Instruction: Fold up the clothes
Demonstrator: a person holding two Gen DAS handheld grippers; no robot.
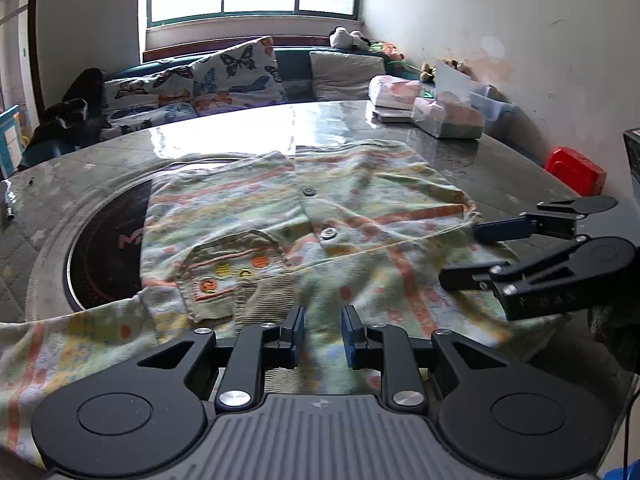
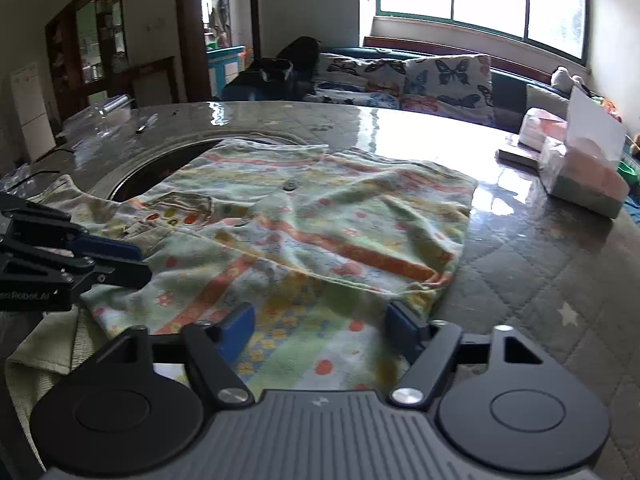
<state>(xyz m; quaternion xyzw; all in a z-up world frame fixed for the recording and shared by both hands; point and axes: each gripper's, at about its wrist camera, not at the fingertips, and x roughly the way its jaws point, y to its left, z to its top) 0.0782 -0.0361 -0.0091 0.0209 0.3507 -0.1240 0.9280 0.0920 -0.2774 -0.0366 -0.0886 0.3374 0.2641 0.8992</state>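
Observation:
A small pale green shirt (image 1: 312, 232) with orange stripes, dots, buttons and a chest pocket lies spread on the round table; it also shows in the right wrist view (image 2: 320, 224). My left gripper (image 1: 322, 336) is open, low over the shirt's near edge with cloth between the fingers. My right gripper (image 2: 320, 328) is open wide over the shirt's near right part. The right gripper shows at the right of the left wrist view (image 1: 468, 256), open over the shirt's right hem. The left gripper shows at the left of the right wrist view (image 2: 128, 260).
The round grey table (image 1: 480, 168) has a dark round inset (image 1: 108, 260) partly under the shirt. Tissue packs and a clear box (image 1: 440, 112) stand at the far right. A sofa with butterfly cushions (image 1: 216, 80) lies beyond. A red stool (image 1: 576, 170) stands at the right.

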